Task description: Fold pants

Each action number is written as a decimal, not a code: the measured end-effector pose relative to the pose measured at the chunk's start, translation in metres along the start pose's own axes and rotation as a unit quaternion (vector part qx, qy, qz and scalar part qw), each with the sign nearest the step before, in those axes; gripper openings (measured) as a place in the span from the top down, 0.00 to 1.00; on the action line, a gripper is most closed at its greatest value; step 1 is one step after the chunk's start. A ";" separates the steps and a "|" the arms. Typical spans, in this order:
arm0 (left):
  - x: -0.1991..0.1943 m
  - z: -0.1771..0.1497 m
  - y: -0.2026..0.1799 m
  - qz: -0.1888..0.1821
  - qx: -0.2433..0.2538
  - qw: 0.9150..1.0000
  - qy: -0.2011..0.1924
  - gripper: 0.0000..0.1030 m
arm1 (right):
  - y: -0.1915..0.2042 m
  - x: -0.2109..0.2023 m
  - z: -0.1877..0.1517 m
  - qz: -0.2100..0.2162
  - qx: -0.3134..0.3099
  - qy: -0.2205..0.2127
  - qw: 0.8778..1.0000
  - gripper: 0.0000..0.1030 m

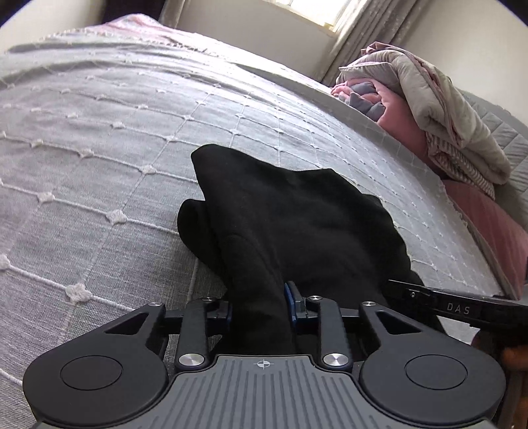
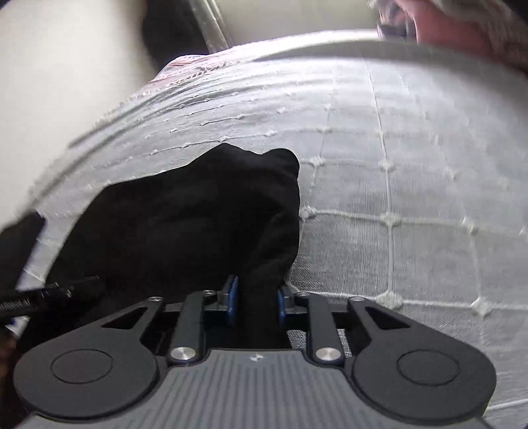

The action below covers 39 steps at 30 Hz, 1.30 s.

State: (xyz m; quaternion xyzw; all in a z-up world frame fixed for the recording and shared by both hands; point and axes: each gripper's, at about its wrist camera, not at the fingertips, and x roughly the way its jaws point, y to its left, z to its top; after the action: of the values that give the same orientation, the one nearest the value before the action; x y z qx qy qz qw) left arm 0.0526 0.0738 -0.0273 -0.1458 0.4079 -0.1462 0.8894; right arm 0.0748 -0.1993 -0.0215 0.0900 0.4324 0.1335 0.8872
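The black pants [image 1: 297,217] lie bunched on the grey bedspread [image 1: 115,148] just ahead of both grippers. My left gripper [image 1: 260,307] is shut on a fold of the black cloth, which fills the gap between its blue pads. My right gripper [image 2: 255,297] is shut on another fold of the same pants [image 2: 184,224]. The right gripper's body [image 1: 458,308] shows at the right edge of the left wrist view, close beside the left one. The left gripper's body [image 2: 29,302] shows at the left edge of the right wrist view.
The bedspread [image 2: 412,165] has a white stitched grid pattern. A pile of folded blankets and pink bedding [image 1: 429,122] sits at the far right of the bed. A window with curtains [image 1: 330,16] and a wall lie beyond the bed.
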 end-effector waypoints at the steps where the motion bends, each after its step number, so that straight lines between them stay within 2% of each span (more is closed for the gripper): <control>1: 0.000 0.000 -0.002 0.002 0.003 1.000 -0.001 0.76 | 0.004 -0.002 -0.001 -0.009 -0.009 -0.004 1.000 0.45; 6: -0.002 0.002 -0.004 0.003 0.005 1.000 -0.002 0.79 | 0.015 -0.008 -0.004 -0.031 -0.035 -0.022 0.999 0.51; 13: -0.005 0.011 -0.019 0.005 0.042 0.999 -0.016 0.81 | 0.028 -0.018 0.004 -0.052 -0.077 -0.053 0.994 0.52; 18: 0.016 0.037 -0.035 0.001 0.063 0.998 -0.029 0.81 | 0.023 -0.026 0.022 -0.063 -0.097 -0.086 0.990 0.52; 23: 0.049 0.071 -0.062 -0.011 0.088 0.995 -0.039 0.81 | 0.000 -0.022 0.052 -0.098 -0.108 -0.120 0.982 0.52; 28: 0.087 0.095 -0.080 -0.023 0.114 0.992 -0.046 0.80 | -0.040 -0.009 0.080 -0.109 -0.053 -0.139 0.983 0.52; 30: 0.106 0.098 -0.080 -0.021 0.121 0.992 -0.031 0.79 | -0.055 0.000 0.086 -0.106 -0.030 -0.139 0.984 0.52; 33: 0.129 0.096 -0.073 -0.006 0.110 0.994 -0.008 0.71 | -0.082 0.030 0.088 -0.094 0.034 -0.091 0.991 0.50; 35: 0.128 0.097 -0.065 -0.023 0.100 0.995 -0.005 0.69 | -0.099 0.055 0.084 -0.090 0.070 -0.055 0.992 0.44; 38: 0.126 0.098 -0.056 -0.032 0.080 0.996 0.002 0.65 | -0.109 0.057 0.086 -0.076 0.091 -0.055 0.991 0.38; 39: 0.126 0.096 -0.055 -0.029 0.085 0.996 0.001 0.61 | -0.111 0.056 0.088 -0.073 0.097 -0.053 0.991 0.33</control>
State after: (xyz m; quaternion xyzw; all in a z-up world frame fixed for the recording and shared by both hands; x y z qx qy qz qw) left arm 0.1967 -0.0107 -0.0326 -0.0815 0.3905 -0.2062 0.8935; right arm 0.1949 -0.2906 -0.0399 0.1508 0.4012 0.0204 0.9032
